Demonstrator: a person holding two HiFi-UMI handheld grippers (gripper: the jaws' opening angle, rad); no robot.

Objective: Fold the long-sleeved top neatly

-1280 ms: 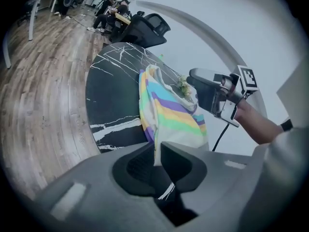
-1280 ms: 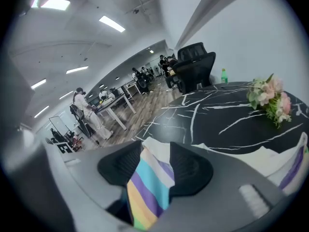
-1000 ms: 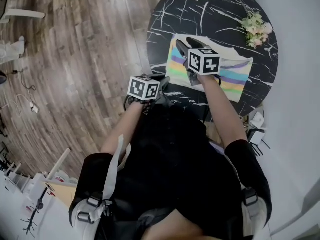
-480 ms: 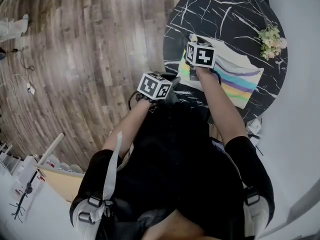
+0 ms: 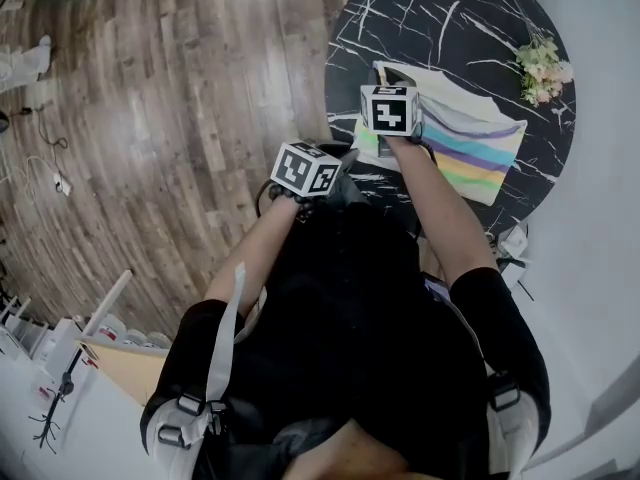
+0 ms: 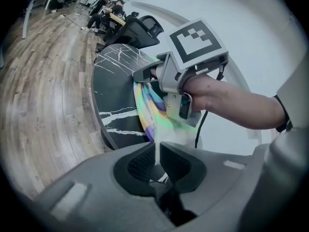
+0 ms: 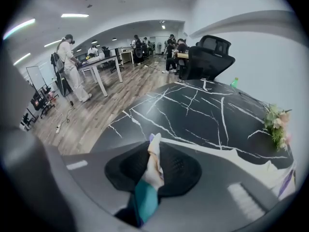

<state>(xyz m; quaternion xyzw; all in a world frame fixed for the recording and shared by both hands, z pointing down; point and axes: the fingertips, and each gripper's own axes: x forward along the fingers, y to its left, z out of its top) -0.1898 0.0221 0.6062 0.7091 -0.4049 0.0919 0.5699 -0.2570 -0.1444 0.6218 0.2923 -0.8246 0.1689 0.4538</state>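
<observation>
I stand over a round black marble-patterned table [image 5: 450,28] on a wooden floor [image 5: 150,118], looking steeply down along both my arms. The long-sleeved top [image 5: 470,143], pale with rainbow stripes, lies folded into a rough rectangle on the part of the table nearest me. My left tongs [image 6: 157,151] sit at the table's near edge, pressed together on a thin pale edge of the top; in the left gripper view the cloth rises from between the jaws up to the striped fabric on the table. My right tongs [image 7: 153,151] point steeply down at the top's left end, just beyond the left ones. Their jaws have just been closing, and in the right gripper view they pinch a bunched fold of pale and teal cloth that sticks up between the pads. A small bunch of flowers [image 5: 543,68] lies near the table's far right rim, well apart from the top.
</observation>
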